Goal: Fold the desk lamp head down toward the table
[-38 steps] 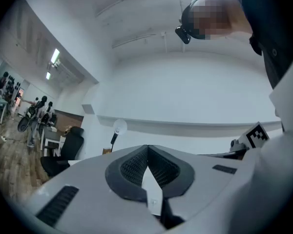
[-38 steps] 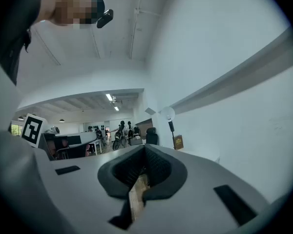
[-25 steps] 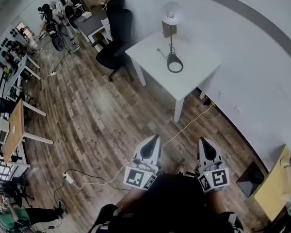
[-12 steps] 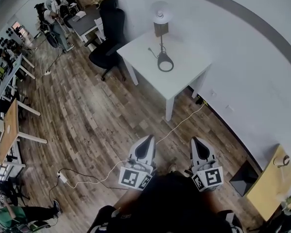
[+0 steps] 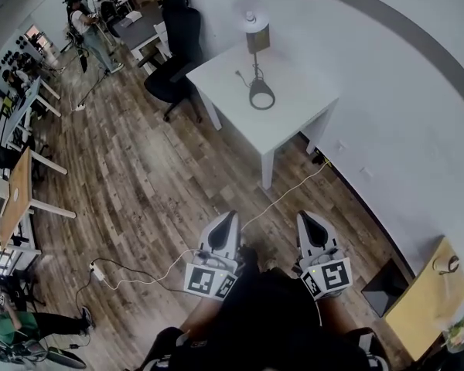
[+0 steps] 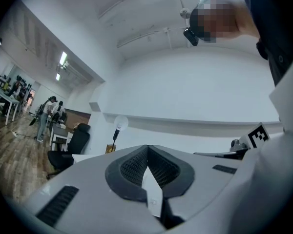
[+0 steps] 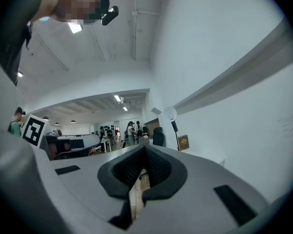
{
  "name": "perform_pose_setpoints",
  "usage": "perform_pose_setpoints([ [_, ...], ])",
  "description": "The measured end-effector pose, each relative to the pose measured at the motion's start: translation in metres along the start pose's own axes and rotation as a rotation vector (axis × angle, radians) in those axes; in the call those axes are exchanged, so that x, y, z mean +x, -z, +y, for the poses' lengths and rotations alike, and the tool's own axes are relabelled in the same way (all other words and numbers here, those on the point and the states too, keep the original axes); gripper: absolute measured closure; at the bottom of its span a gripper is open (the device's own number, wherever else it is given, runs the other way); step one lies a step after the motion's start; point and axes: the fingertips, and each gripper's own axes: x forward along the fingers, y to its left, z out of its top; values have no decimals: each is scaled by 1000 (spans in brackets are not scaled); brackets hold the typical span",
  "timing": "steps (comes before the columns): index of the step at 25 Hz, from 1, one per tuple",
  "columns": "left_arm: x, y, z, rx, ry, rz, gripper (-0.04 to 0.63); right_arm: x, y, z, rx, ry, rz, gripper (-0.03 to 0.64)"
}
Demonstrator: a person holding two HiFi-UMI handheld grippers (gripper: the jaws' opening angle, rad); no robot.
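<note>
The desk lamp (image 5: pixel 254 52) stands upright on a white table (image 5: pixel 294 122) far ahead, with its round white head (image 5: pixel 250 11) raised and a dark ring base (image 5: pixel 261 97). The lamp also appears small and distant in the left gripper view (image 6: pixel 119 124) and the right gripper view (image 7: pixel 170 115). My left gripper (image 5: pixel 227 219) and right gripper (image 5: pixel 305 218) are held side by side over the wooden floor, well short of the table. Both point level toward it. In their own views the left gripper (image 6: pixel 147 149) and right gripper (image 7: pixel 145 149) have jaws shut with nothing between them.
A small brown box (image 5: pixel 257 39) stands behind the lamp. A black office chair (image 5: pixel 178 45) sits at the table's left. A white cable (image 5: pixel 282 203) runs across the floor to a power strip (image 5: pixel 97 269). Desks (image 5: pixel 19 199) and people (image 5: pixel 83 22) fill the far left.
Both grippers have moved forward together over the floor toward the table, staying shut and empty. The lamp stands as before.
</note>
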Motion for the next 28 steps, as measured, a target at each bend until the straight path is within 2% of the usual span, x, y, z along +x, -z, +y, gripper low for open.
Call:
perform_pose_setpoints([
  [8,39,12,10,-2,-4,12,571,33,4,-27,16,-16,-3,603],
  [13,78,17,34,-9,8,16,571,72,9,-47,17,-4,7,603],
  [28,240,-6,163,-41,92,17,571,256,-13,-100,-11,62,25,603],
])
